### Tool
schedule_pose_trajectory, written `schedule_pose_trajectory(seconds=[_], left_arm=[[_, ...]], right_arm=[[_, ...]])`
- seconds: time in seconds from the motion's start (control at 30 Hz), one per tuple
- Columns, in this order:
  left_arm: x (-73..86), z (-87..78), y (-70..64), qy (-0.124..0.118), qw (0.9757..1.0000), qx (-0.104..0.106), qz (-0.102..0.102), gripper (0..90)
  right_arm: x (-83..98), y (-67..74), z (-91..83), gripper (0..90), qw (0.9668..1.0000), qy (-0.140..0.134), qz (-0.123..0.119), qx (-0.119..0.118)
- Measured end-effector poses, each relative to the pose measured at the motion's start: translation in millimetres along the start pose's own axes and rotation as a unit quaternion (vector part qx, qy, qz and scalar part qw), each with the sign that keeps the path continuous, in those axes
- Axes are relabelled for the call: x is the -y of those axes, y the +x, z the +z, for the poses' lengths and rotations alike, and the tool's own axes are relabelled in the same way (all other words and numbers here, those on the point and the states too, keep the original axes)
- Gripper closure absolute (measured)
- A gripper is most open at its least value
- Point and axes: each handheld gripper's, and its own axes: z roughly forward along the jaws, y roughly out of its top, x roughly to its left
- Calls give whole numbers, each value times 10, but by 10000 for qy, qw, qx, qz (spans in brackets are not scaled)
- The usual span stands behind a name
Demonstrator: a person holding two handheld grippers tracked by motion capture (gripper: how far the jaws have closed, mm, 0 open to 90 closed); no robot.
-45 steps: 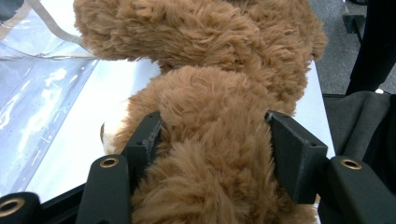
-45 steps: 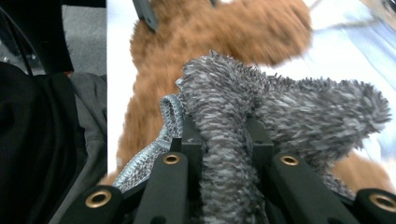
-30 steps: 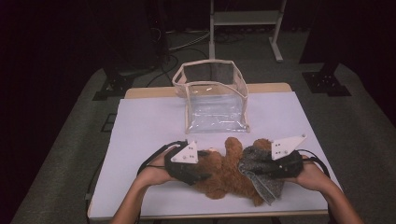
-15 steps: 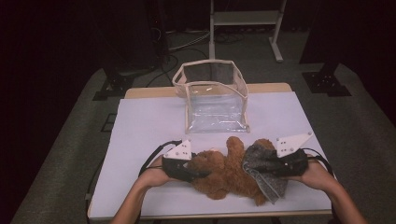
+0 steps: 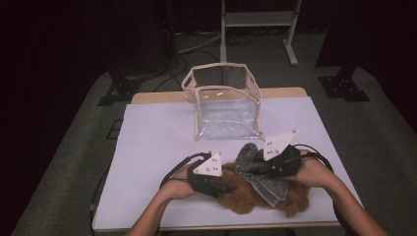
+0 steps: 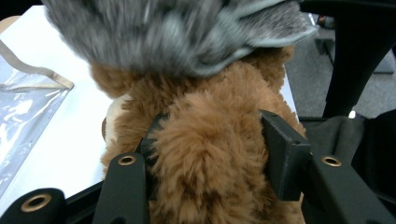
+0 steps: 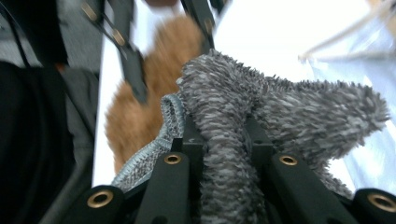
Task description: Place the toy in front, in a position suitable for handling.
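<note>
A clear plastic bag [image 5: 223, 105] with cream-coloured edging stands open in the upper middle of the high view, on the far part of the white table [image 5: 152, 142], well apart from the hands. Behind the table, on the dark floor, stand a metal frame [image 5: 258, 22] and loose cables.

In the lower middle of that view a brown plush toy [image 5: 246, 196] lies on the table near its front edge, with a grey fuzzy cloth [image 5: 258, 172] draped over its upper part and reaching across it toward the lower right. The cloth covers much of the toy between the two grippers.

The left gripper [image 5: 219, 184] comes in from the lower left, forearm angled up and right; its jaws have just been closing and now pinch a thick fold of brown fur [image 6: 210, 158] between them. The right gripper [image 5: 265, 164] comes in from the lower right, held a little above the toy, its jaws pressed onto a bunched ridge of the grey cloth [image 7: 233, 154].
</note>
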Motion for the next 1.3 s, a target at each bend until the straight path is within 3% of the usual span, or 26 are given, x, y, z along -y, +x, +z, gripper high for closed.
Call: schedule_pose_trajectory(seconds=[0.1,0.23,0.37,0.43,0.6,0.77,0.83,0.93,1.07,1.13,1.3], left_arm=[[19,-21,6,-50,10000,-13,-67,495],[-3,-15,3,-27,10000,-1,-25,494],[-16,-12,6,14,10000,5,-3,494],[-21,-8,6,12,10000,15,8,494],[-37,15,9,-21,10000,55,18,494],[-28,19,17,-33,10000,72,32,494],[-39,23,6,-27,10000,54,67,494],[-55,27,-13,4,9999,43,133,493],[-25,15,-19,24,9998,83,166,493],[-18,13,-31,5,9998,112,173,493],[-19,13,-46,11,9998,87,175,492]], right_arm=[[208,-69,-114,755,9995,69,297,76],[482,-127,-260,754,9975,-110,690,107],[436,-106,-302,753,9979,-239,593,112],[270,-83,-297,753,9981,-438,423,65],[34,-70,-151,750,9988,-445,175,-67],[-28,-62,-154,750,9981,-582,171,-87],[-44,-74,-165,750,9982,-576,168,-56],[-103,-116,-63,750,9993,-354,117,-88],[55,-135,30,750,9996,-88,254,-66],[191,-132,-19,752,9987,-199,441,-128],[409,-40,-213,752,9980,-171,598,-59]])
